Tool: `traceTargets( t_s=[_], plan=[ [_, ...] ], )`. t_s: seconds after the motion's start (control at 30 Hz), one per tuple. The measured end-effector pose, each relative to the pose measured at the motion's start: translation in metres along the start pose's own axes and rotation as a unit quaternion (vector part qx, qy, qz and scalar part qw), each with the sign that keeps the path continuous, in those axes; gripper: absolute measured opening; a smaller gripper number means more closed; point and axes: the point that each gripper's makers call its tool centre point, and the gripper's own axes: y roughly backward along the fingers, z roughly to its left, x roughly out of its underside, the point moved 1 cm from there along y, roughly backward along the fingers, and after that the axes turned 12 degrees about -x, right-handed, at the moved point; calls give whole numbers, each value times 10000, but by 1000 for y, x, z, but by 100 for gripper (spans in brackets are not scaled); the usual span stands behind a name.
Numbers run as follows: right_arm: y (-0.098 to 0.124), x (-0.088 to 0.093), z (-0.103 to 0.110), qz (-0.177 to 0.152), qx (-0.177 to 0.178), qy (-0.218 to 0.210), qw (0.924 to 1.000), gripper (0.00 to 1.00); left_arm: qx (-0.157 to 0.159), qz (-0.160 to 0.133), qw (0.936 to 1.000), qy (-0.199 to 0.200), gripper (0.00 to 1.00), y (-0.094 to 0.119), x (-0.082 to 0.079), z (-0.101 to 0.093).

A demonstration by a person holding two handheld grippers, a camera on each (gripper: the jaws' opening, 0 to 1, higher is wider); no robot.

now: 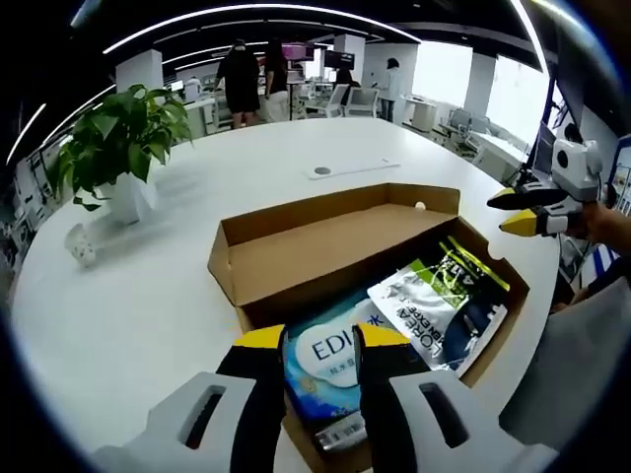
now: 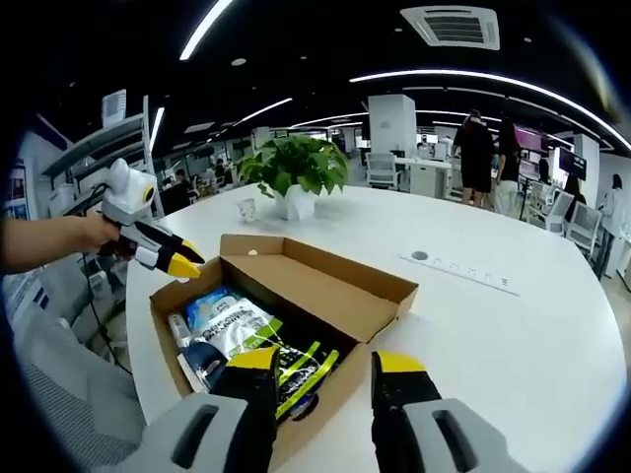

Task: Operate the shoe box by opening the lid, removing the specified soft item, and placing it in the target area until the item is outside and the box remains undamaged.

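A brown cardboard shoe box (image 1: 473, 370) lies on the white table with its lid (image 1: 325, 246) folded back. Inside lie a blue soft packet (image 1: 325, 365), a white-and-green packet (image 1: 434, 296) and a dark item (image 1: 478, 325). My left gripper (image 1: 320, 337) hovers open over the box's near edge, and the blue packet shows through the gap between its jaws. My right gripper (image 2: 325, 360) stands open above the opposite end of the box (image 2: 385, 315), over a green-and-black packet (image 2: 296, 365). The left gripper (image 2: 189, 264) hangs by the box's far corner; the right gripper (image 1: 508, 210) is at the right.
A potted plant (image 1: 123, 138) (image 2: 296, 168) and a small white cup (image 1: 81, 244) (image 2: 246, 209) stand on the round table (image 1: 148, 325). A socket strip (image 1: 350, 169) (image 2: 463, 268) lies beyond the box. People stand among desks in the background. A forearm (image 2: 49, 241) holds the left gripper.
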Motion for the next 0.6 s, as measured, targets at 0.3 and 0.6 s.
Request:
traceTargets(
  t_s=[0.3, 0.6],
  plan=[
    [8, 7, 17, 41, -144, 17, 9999, 43, 449, 99, 9989, 82, 27, -2, 11, -31],
    [13, 13, 30, 76, -135, 310, 9994, 46, 763, 279, 9965, 202, 31, -8, 19, -52]
  ],
)
